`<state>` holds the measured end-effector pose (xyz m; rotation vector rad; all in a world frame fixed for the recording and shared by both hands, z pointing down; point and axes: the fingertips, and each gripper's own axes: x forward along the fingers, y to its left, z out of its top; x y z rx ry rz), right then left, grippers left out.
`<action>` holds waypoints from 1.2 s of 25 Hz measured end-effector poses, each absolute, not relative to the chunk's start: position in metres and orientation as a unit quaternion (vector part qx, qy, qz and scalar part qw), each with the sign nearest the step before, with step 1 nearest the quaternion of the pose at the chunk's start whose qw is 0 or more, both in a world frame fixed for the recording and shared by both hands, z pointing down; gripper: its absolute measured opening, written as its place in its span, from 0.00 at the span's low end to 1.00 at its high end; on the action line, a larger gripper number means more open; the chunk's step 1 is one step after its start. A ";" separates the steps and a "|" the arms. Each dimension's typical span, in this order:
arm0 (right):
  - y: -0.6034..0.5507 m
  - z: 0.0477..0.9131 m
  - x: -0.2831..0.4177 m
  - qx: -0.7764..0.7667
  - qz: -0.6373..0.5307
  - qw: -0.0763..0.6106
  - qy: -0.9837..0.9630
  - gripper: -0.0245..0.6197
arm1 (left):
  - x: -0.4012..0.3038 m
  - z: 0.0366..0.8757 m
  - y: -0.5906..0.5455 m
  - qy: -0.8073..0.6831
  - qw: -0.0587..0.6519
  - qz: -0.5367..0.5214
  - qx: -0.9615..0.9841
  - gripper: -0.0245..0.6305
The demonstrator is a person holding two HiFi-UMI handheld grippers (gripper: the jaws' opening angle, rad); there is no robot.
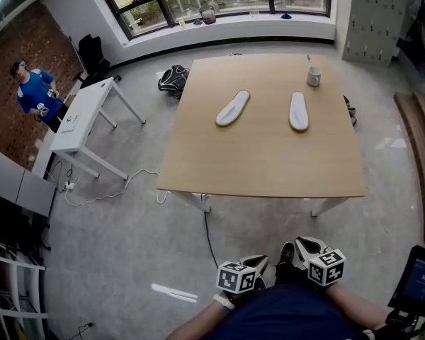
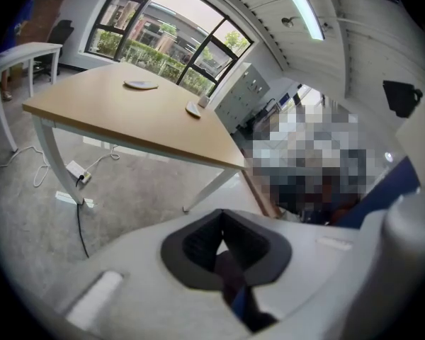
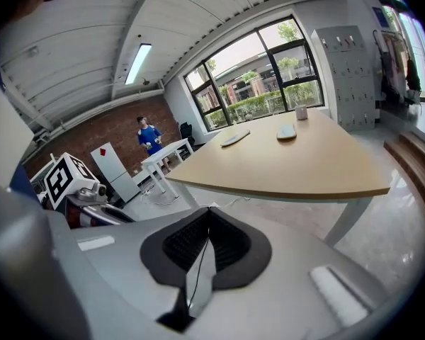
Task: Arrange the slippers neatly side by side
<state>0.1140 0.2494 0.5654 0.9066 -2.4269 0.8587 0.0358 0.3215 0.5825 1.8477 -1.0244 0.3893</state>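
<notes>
Two grippers are hanging close against the person's body, the left gripper point(image 1: 258, 263) and the right gripper point(image 1: 303, 246), each with its jaws pressed together on nothing, well short of the near edge of the table point(image 1: 262, 168). Ahead, the table is carrying both white slippers on its far half, well apart from each other. The left slipper point(image 1: 233, 108) is lying slantwise, its long axis leaning toward the far right, and the left gripper is sitting nearer to it. The right slipper point(image 1: 298, 111) is pointing almost straight away, roughly in line with the right gripper. Turning the slanted one parallel looks like the job. Beyond, a cup point(image 1: 313, 76) is standing near the far edge.
</notes>
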 end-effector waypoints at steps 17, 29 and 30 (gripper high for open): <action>0.108 0.563 0.147 0.301 0.319 0.188 -0.879 0.05 | 0.064 0.564 0.171 -0.473 0.451 0.143 0.743 0.04; 0.061 0.569 0.151 0.289 0.313 0.192 -0.884 0.05 | 0.064 0.563 0.123 -0.494 0.444 0.122 0.738 0.04; 0.060 0.568 0.149 0.290 0.312 0.192 -0.884 0.05 | 0.064 0.563 0.123 -0.491 0.444 0.123 0.739 0.04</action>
